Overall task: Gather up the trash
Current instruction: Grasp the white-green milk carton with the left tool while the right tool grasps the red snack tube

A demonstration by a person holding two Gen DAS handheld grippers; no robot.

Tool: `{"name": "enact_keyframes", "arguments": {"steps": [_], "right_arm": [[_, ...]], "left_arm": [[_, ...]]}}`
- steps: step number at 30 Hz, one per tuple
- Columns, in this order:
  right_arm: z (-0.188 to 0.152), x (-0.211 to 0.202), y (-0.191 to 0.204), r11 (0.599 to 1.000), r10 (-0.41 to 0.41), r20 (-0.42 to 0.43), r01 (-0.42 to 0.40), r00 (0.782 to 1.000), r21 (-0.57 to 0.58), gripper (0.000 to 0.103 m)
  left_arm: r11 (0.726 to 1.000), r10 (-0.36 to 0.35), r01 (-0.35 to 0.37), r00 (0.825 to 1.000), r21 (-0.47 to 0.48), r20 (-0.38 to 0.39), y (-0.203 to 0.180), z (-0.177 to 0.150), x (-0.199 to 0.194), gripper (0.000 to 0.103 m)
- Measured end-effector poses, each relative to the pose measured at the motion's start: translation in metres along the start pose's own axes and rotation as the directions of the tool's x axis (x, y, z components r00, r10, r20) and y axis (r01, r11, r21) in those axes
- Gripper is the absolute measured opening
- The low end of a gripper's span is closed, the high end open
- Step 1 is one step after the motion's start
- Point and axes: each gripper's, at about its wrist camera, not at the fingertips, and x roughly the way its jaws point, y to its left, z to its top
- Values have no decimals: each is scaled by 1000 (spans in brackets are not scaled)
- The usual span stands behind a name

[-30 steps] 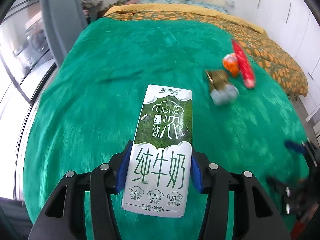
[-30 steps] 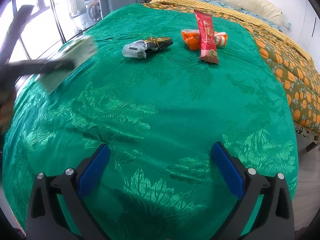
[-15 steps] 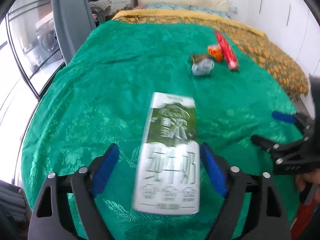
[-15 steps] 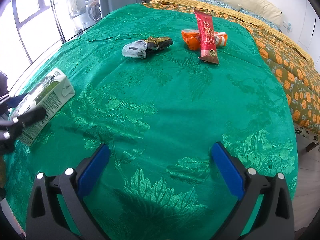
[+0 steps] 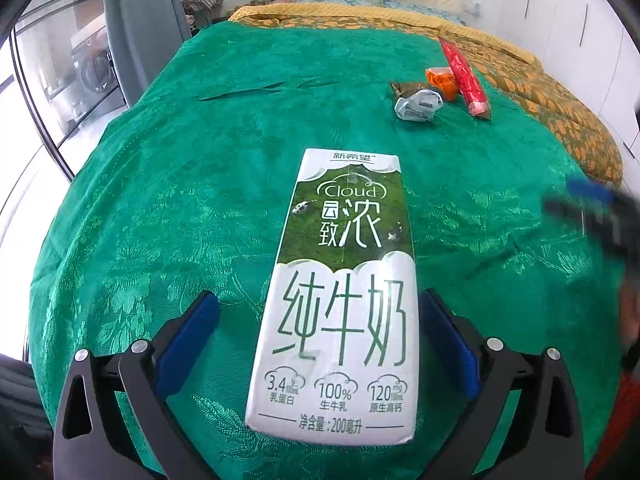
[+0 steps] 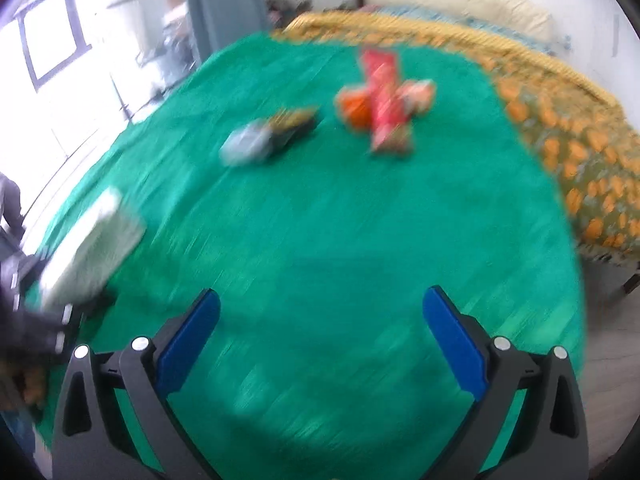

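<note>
milk box (image 5: 340, 304) now lies flat on the green bed (image 5: 192, 152) between the left tool (image 5: 320, 344) pads, which just spread apart and let go; right tool (image 6: 322, 344) gapes empty.

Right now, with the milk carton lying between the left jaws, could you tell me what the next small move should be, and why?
Probably draw the left gripper back off the milk carton. Its jaws have just been opening and now stand clear of the carton's sides, so it lies released on the green bedspread, while the wrappers farther up wait uncollected.
</note>
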Motion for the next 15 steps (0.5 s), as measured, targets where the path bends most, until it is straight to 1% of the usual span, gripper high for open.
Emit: {"name": "enact_keyframes", "arguments": {"steps": [2,3,5,6,7,9,11,12,14,15], "right_arm": [[26,9,-14,1000,-30,13,30,999,5,98],[43,22,-23,999,-38,-6,38,999,-2,98],[65,44,-34,998,-66,-34,66,997,-18,93],[76,55,-39,997,-74,-40,73,996,-27,88],[84,65,-42,997,-67,-51,65,996,-33,84],[93,85,-45,997,-60,-74,57,995,-46,83],[98,98,-46,997,-57,-74,54,996,-47,79],[97,101,-47,998,-54,-76,51,996,-44,66],[95,103,-48,999,-36,-60,34,998,-31,49],[95,100,-49,999,-25,-56,23,998,-26,33]], "left_arm": [[1000,0,0,1000,0,0,1,0,0,97],[1000,0,0,1000,0,0,1,0,0,97],[1000,-1,1,1000,0,0,1,0,0,97],[1000,-1,1,1000,0,0,1,0,0,97],[1000,-1,1,1000,0,0,1,0,0,97],[1000,-1,1,1000,-1,0,1,0,0,97],[1000,-1,1,1000,-1,0,1,1,0,98],[1000,0,0,1000,-2,0,1,1,0,98],[1000,2,-2,1000,-1,-1,0,3,1,98],[1000,1,-1,1000,-2,-1,0,3,1,98]]}}
